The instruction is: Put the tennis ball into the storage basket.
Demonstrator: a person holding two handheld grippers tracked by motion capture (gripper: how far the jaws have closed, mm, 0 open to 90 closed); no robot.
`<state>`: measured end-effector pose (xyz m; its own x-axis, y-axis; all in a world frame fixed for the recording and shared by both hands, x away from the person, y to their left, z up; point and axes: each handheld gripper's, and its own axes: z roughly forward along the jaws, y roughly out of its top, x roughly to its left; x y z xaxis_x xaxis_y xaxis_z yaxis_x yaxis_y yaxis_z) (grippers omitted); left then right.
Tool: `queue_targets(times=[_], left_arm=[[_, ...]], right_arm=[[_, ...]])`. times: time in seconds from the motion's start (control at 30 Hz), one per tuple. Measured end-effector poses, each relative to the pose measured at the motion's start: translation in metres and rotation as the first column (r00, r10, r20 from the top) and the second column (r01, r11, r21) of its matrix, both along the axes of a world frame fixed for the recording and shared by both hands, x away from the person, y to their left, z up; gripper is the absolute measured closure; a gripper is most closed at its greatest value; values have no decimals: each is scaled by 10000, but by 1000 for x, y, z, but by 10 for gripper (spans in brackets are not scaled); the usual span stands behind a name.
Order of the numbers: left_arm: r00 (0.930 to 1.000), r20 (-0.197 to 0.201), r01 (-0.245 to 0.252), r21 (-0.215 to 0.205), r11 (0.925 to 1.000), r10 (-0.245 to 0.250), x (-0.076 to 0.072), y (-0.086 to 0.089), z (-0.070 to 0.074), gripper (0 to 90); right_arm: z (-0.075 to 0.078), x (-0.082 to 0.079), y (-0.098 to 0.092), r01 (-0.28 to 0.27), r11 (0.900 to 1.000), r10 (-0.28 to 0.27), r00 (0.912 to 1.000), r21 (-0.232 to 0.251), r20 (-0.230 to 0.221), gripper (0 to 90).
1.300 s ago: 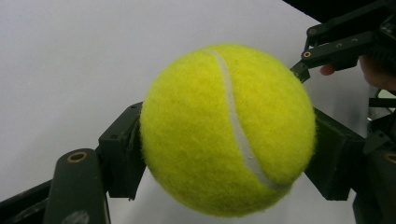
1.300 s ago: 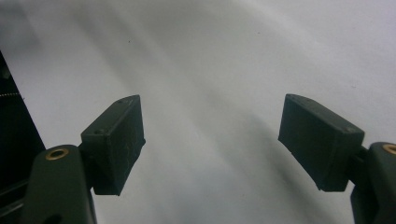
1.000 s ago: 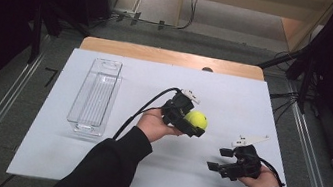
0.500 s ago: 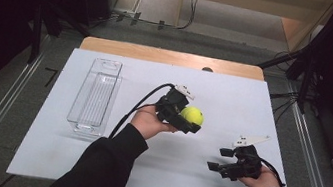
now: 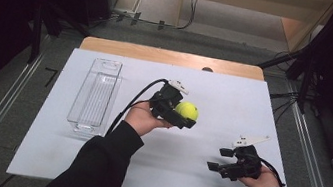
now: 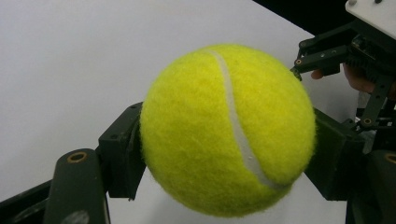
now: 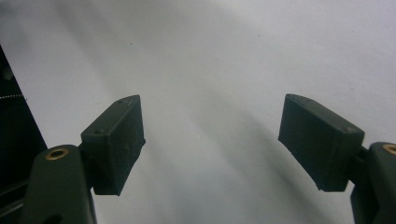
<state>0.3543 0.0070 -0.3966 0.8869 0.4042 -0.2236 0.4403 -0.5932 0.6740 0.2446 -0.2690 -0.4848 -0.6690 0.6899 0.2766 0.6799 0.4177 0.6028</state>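
Left tongs [image 5: 190, 117] clamp tennis ball [image 5: 186, 110] across middle, lifted off counter [image 5: 234, 99] for carrying; right tongs [image 5: 219, 159] spread, nothing inside, resting aside

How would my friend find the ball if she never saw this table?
Look at the big white table top, then right of the long clear plastic tray to its middle. There the left tool clamps the fuzzy yellow-green tennis ball with a white seam, the only round, brightly coloured thing there.

Fuzzy felt tennis ball [image 6: 229, 128]; clear glossy plastic tray [image 5: 95, 97].
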Motion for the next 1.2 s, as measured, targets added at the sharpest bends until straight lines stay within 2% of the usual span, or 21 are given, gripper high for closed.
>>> queue_targets(times=[0.37, 0.73, 1.2], left_arm=[[9992, 27, -404, -69, 9992, 405, 5, 14, 6, 265], [9982, 91, -593, 160, 9981, 591, 10, 25, 10, 265], [9946, 95, -1033, 104, 9946, 1032, 16, 45, 18, 265]], right_arm=[[0, 0, 0, 31, 10000, -31, 10000, 28, 17, 204], [1, 0, 0, 44, 10000, -44, 10000, 12, -20, 204], [1, 0, 0, 46, 10000, -46, 10000, 45, 13, 204]])
